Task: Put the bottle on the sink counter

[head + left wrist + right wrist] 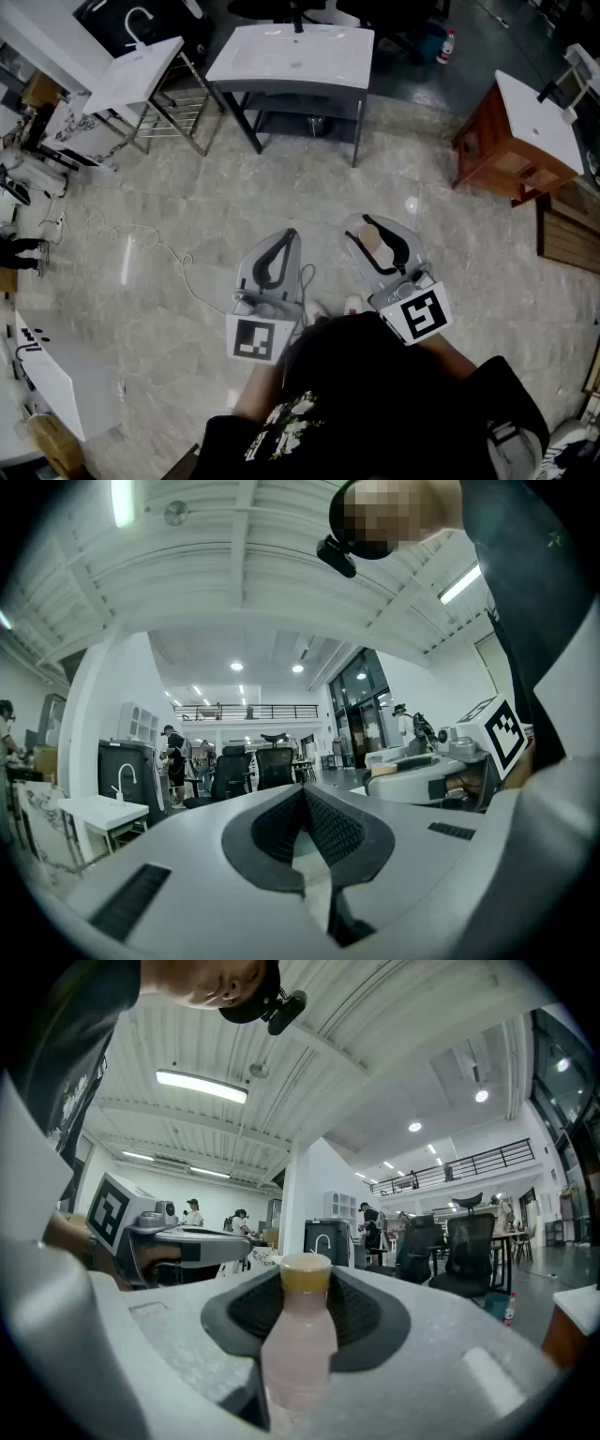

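Dark shirt [375, 403] of the person fills the bottom edge of the head view, with both grippers held out just ahead of it over a pale stone floor [187, 187].

Right gripper [361, 230]: the head view shows a bottle [372, 240] lying between its dark pads. The right gripper view confirms the hold: the jaws are partly closed and press the bottle's body from both sides. That view also shows what the head view does not, namely pale pink contents and a tan cap [306, 1274] pointing away from the camera.

Left gripper [287, 240]: beside the right one, apart from it. The left gripper view shows the ribbed pads [328, 827] meeting at the tips, with nothing between them. The head view agrees, as the jaw tips are together.

Each gripper view catches the other gripper and its marker cube [497, 728] at the frame edge.

Sink counter [244, 56]: a white basin top on a grey stand at the top centre of the head view, well apart from both grippers. The bottle is not on it.

Seen only from the head view:
- a second white sink [136, 70] on a wire frame at upper left
- a wooden cabinet [492, 150] with a white top at right
- a thin cable [141, 244] trailing on the floor

Seen only from the gripper views:
- office chairs [473, 1251]
- people standing in the background
- a white ribbed ceiling with strip lights
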Demonstrator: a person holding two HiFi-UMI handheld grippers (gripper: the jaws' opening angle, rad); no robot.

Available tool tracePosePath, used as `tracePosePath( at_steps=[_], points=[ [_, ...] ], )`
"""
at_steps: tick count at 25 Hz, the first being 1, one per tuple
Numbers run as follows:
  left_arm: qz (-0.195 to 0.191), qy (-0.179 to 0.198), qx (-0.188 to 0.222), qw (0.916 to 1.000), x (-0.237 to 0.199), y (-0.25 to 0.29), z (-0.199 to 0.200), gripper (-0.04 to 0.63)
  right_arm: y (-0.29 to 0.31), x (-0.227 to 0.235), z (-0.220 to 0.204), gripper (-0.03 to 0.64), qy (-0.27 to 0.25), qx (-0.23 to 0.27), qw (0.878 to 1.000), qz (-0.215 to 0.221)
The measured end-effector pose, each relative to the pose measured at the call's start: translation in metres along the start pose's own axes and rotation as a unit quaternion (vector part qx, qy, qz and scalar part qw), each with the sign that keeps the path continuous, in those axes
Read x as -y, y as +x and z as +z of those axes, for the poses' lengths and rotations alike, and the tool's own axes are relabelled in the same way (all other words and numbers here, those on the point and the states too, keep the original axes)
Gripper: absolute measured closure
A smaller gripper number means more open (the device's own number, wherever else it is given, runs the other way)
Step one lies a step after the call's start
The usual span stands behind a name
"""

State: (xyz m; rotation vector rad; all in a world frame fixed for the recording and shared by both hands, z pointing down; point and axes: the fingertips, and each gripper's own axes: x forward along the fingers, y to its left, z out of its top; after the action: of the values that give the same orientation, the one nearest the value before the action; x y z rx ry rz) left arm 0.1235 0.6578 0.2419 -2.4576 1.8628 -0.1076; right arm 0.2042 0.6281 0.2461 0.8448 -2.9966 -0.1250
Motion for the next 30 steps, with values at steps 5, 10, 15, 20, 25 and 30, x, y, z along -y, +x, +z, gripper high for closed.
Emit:
tracePosePath(
  at_steps=[5, 10, 15, 20, 25, 30],
  points=[
    [-0.006, -0.004, -0.001, 1.0, 0.017, 0.014, 0.002, 0.581, -0.011, 0.013, -0.002, 0.486, -0.005, -0.001, 1.0, -0.003],
    [-0.017, 0.003, -0.001, 0.9999, 0.043, 0.028, 0.001, 0.581, -0.03, 0.031, -0.006, 0.485, 0.002, 0.002, 1.0, -0.007],
    [-0.015, -0.013, -0.014, 0.9997, 0.055, 0.038, -0.016, 0.581, -0.034, 0.048, -0.02, 0.485, 0.004, -0.003, 1.0, -0.013],
    [-0.025, -0.019, -0.02, 0.9993, 0.049, 0.057, -0.025, 0.581, -0.027, 0.061, -0.028, 0.485, 0.01, -0.009, 1.0, -0.022],
    [-0.041, -0.014, -0.003, 0.9991, 0.025, 0.09, -0.025, 0.581, -0.003, 0.081, -0.029, 0.485, 0.001, -0.009, 0.999, -0.037],
    [-0.057, -0.013, 0.013, 0.9982, -0.01, 0.128, -0.014, 0.581, 0.039, 0.106, -0.018, 0.485, -0.008, -0.012, 0.998, -0.053]
  ],
)
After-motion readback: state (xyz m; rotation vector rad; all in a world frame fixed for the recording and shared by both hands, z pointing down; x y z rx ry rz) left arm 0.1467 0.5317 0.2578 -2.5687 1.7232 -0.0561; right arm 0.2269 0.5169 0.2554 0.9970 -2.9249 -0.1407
